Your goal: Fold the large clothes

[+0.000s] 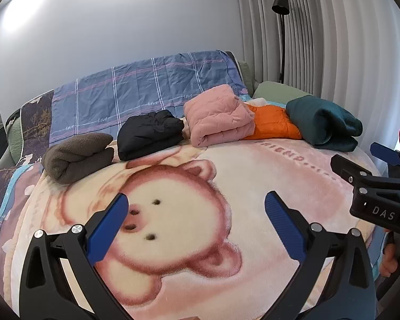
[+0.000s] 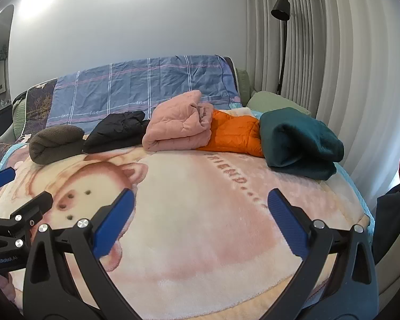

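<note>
Folded clothes: five bundles sit in a row along the far edge of the bear blanket [image 1: 189, 229], near the plaid sheet [image 1: 146, 88].
Row order: from the blanket's left end you have the brown fleece [image 1: 77, 157], the black jacket [image 1: 149, 133], the pink quilted piece [image 1: 218, 117], the orange puffer [image 1: 272, 122] and the teal sweater [image 2: 298, 144].
Contacts: pink overlaps the orange puffer; the teal bundle touches the orange one on its other side.
Left gripper [image 1: 196, 214]: your jaws are spread wide and hold nothing, hovering over the bear's face on the blanket.
Right gripper [image 2: 200, 208]: your jaws are also wide apart and empty, above the blanket's pink lettering.
Backdrop: black floor lamp [image 2: 281, 9] and pale curtain [image 2: 333, 53] stand beyond the blanket's far right corner.
</note>
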A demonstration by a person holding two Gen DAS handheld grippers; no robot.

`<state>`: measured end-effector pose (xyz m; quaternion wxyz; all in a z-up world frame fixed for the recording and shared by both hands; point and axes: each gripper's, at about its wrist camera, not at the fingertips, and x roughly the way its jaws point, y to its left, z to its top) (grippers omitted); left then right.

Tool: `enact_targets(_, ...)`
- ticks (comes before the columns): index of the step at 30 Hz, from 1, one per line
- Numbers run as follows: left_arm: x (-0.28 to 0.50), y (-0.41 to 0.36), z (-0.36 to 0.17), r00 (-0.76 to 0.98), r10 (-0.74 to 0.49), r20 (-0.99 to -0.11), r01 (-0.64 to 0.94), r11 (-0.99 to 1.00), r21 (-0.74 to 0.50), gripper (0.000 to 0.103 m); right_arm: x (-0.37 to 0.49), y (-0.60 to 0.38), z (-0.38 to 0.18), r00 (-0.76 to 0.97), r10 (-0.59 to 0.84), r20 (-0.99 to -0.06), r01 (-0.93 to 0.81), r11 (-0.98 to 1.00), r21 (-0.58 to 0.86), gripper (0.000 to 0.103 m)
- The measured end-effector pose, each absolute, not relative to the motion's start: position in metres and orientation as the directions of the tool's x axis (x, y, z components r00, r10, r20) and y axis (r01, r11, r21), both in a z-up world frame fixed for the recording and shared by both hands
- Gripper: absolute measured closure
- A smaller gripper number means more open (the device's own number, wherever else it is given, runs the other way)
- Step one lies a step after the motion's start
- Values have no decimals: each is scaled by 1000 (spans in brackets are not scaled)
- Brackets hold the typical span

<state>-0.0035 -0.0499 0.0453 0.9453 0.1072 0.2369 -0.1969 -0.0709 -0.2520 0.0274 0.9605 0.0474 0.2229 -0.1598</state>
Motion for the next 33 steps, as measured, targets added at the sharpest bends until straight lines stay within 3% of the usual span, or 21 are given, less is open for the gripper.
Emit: enact_targets(33, -1, -52, 41, 806, -316, -500, 422, 899, 113, 1, -65, -255, 26, 845, -286, -451, 326, 945, 11, 2)
